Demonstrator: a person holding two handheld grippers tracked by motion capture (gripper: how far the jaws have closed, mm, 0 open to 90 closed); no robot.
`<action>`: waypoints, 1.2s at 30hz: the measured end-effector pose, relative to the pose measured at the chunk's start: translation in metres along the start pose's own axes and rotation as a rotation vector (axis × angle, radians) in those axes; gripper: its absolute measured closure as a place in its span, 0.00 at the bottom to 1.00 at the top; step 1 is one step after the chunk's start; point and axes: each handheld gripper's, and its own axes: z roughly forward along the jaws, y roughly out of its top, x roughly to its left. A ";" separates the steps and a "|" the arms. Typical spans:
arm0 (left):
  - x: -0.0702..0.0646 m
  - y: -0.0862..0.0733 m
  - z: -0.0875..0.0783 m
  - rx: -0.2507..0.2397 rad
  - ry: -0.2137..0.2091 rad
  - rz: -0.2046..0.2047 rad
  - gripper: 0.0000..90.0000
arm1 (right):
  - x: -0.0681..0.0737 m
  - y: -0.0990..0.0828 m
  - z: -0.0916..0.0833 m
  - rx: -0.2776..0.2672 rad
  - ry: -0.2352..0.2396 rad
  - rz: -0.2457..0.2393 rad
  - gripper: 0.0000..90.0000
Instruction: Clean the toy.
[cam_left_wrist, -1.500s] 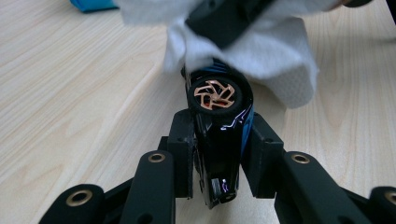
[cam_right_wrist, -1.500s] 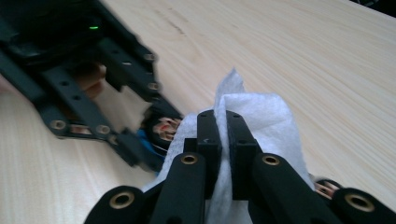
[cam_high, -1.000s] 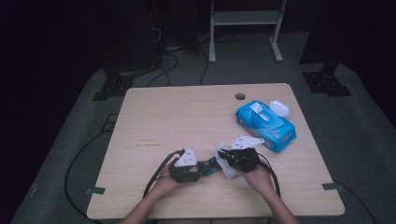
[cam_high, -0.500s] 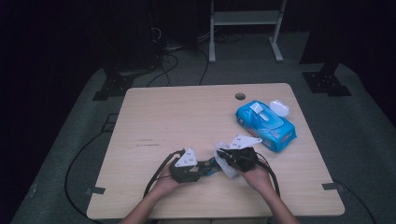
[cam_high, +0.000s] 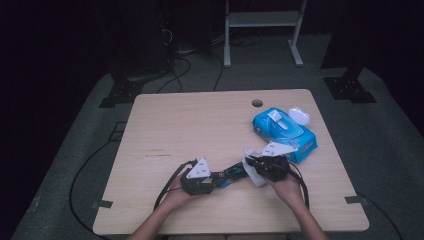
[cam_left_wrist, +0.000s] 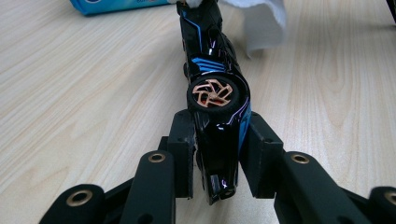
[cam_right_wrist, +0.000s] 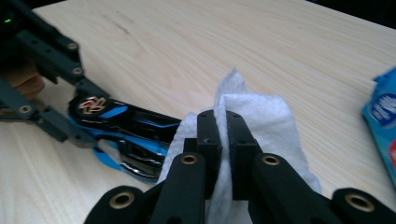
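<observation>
A black toy car with blue stripes and a copper wheel (cam_left_wrist: 215, 93) lies on its side just above the table. My left gripper (cam_left_wrist: 217, 154) is shut on its rear end. In the high view the left gripper (cam_high: 217, 178) is at the front middle of the table, and the car (cam_high: 227, 175) points right towards my right gripper (cam_high: 252, 167). The right gripper (cam_right_wrist: 222, 135) is shut on a folded white wipe (cam_right_wrist: 266, 116). The wipe rests against the car's far end (cam_right_wrist: 126, 121) and hides its tip.
A blue pack of wet wipes (cam_high: 282, 131) with its white lid flipped open lies just behind the right hand. A small round hole (cam_high: 257, 103) sits near the table's (cam_high: 200, 125) far edge. Cables trail from both grippers over the front edge.
My right gripper has shifted slightly to the right with the wipe at the car's end. The left gripper and the car stay put.
</observation>
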 end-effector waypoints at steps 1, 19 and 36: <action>0.000 0.000 0.000 0.003 0.000 0.000 0.75 | 0.001 0.001 0.001 0.005 0.003 -0.007 0.95; 0.003 -0.001 -0.003 -0.011 0.002 -0.009 0.75 | -0.004 -0.004 -0.002 0.001 -0.003 0.020 0.95; 0.001 -0.001 0.001 -0.002 -0.006 -0.006 0.75 | 0.017 0.008 0.017 0.020 -0.015 -0.082 0.95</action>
